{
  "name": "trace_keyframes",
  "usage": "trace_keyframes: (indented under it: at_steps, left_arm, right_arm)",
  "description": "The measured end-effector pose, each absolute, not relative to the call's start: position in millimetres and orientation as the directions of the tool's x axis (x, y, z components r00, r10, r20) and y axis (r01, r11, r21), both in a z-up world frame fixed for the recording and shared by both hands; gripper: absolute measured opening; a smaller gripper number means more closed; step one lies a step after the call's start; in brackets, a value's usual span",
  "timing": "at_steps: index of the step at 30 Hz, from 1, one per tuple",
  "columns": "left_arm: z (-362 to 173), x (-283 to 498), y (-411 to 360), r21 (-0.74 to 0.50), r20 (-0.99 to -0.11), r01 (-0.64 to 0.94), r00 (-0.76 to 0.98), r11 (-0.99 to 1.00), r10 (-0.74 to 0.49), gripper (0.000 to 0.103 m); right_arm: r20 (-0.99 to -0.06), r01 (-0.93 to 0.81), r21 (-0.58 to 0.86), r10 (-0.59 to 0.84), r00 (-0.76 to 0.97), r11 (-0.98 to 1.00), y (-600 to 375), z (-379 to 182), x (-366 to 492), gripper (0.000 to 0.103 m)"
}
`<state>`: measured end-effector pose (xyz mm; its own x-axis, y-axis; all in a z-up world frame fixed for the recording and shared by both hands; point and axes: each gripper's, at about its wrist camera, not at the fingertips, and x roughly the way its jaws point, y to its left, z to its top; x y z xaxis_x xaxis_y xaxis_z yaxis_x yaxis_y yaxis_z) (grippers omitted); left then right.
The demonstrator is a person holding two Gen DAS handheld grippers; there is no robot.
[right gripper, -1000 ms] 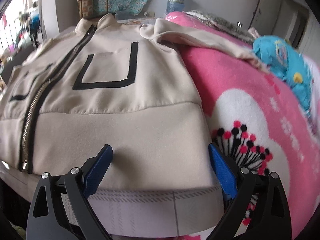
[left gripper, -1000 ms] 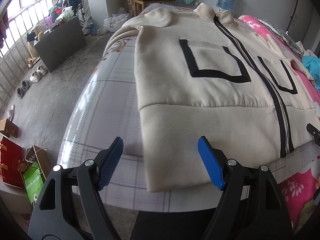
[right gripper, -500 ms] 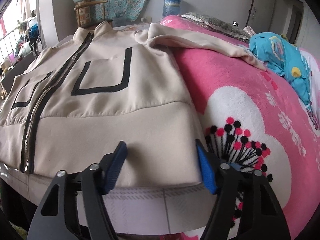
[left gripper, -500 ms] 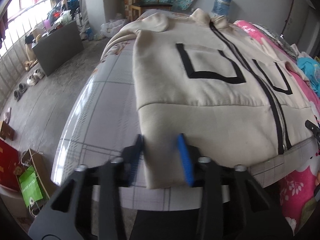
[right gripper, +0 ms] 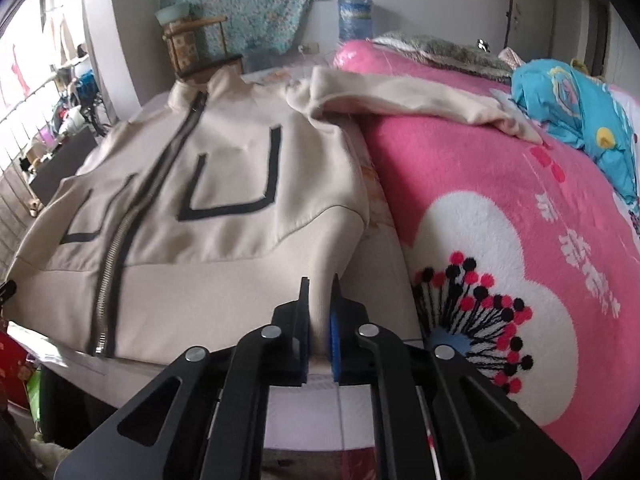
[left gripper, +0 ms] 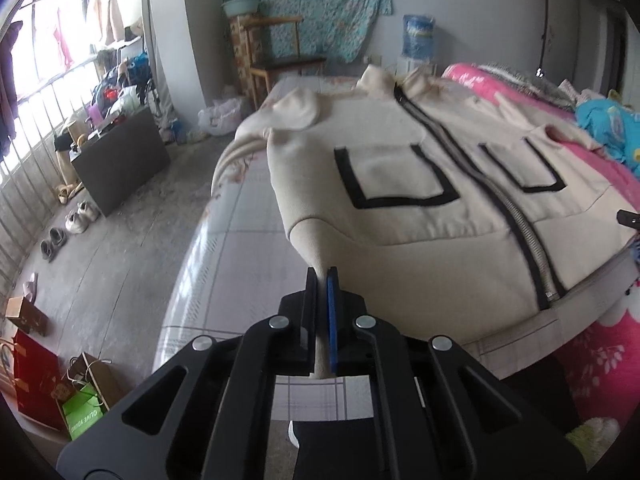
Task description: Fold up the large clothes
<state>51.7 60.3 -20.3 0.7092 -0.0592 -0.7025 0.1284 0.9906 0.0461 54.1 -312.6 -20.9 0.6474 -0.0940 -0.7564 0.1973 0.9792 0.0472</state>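
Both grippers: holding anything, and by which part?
Left gripper pinches the cream jacket at its bottom hem's left corner; right gripper pinches the hem's right corner.

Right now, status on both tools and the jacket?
Left tool shut on jacket hem corner. Right tool shut on opposite corner, hem lifted. Sleeve lies out across pink blanket.

Jacket [left gripper: 420, 208] flat on bed [left gripper: 224, 264]; blanket [right gripper: 500, 216] right of jacket.
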Motion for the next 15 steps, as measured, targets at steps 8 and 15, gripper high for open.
trace_keyframes:
  at_steps: [8, 15]
  left_arm:
    - [-2, 20, 81, -0.001, -0.724, 0.136, 0.683, 0.991, -0.094, 0.004]
    - [-14, -12, 112, -0.029, -0.808, 0.105, 0.584, 0.994, -0.085, 0.008]
  right_arm:
    - [-0.768, 0.188, 0.084, -0.057, 0.638, 0.979, -304, -11, 12, 0.007]
    - [-0.827, 0.206, 0.13, -0.009, 0.563, 0.97, -295, -24, -32, 0.009]
